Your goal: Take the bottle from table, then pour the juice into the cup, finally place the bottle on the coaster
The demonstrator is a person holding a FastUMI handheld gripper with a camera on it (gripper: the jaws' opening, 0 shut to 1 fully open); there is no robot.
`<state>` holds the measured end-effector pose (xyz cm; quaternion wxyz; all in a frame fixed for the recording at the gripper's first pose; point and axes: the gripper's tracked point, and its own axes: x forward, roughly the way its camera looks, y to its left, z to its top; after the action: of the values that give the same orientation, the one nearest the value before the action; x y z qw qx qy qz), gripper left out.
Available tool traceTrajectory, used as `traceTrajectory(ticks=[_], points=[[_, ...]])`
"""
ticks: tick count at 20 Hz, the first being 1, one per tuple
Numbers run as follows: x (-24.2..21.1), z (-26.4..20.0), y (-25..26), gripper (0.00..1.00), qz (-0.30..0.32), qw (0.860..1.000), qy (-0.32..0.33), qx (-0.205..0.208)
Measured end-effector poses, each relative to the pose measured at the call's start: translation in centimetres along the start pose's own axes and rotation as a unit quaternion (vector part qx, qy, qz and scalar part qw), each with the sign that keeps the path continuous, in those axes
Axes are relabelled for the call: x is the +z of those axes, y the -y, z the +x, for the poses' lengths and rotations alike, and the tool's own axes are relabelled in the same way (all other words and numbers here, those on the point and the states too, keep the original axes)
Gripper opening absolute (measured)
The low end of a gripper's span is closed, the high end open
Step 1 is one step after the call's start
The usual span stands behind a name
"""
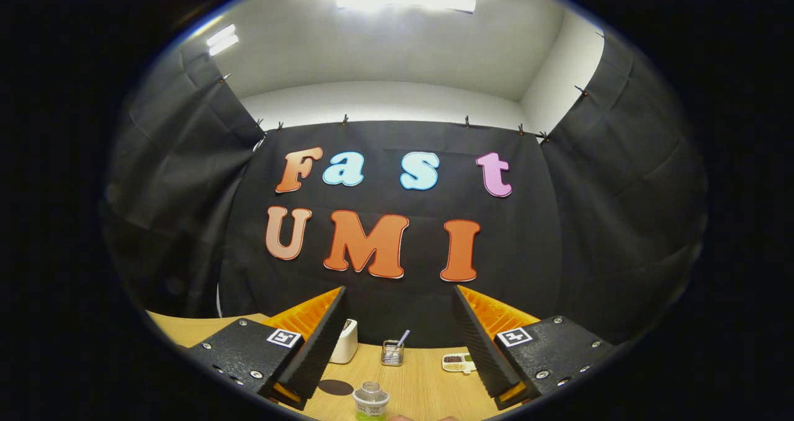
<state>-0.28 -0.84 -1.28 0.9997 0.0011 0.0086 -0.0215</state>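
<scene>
The pale wooden table [428, 384] ran across the base of the booth. Above it the gripper [397, 337] hung with its two black, orange-backed fingers spread wide and nothing between them; the left finger [319, 346] sat at about 8 o'clock, the right finger [481, 346] at about 4 o'clock.

Beyond the left finger stood a white rounded box-shaped container [345, 341]. At 12 o'clock from the bottle, farther back, was a small clear glass cup holding a straw-like stick [392, 351]. Toward 2 o'clock lay a small white divided dish of dark and tan grains [458, 362], touching the right finger's edge in view. A dark round flat coaster [335, 387] lay at 9 o'clock from the bottle, just beside the left finger.

The small clear plastic bottle with a green label [371, 402] stood upright at 6 o'clock, between the fingers and below their tips, uncapped as far as I could tell.

Judgement: pick-up not yet begun. Lower the spread fingers level about the bottle's body, centred, then close gently to avoid tipping or squeezing out juice.
</scene>
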Motion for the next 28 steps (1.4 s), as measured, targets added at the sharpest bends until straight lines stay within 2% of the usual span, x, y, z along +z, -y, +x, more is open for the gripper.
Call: traceTrajectory(ticks=[8, 15, 19, 28], points=[[-4.7, -0.4, -1.9, 0.99, -0.001, 0.999, -0.043, 0.023], [-12.4, -0.6, -3.9, 0.99, 0.040, 0.991, -0.115, 0.050], [-16.0, -0.8, -3.8, 0.99, 0.059, 0.988, -0.134, 0.048], [-23.2, -1.6, -4.8, 0.99, 0.031, 0.985, -0.166, 0.042]])
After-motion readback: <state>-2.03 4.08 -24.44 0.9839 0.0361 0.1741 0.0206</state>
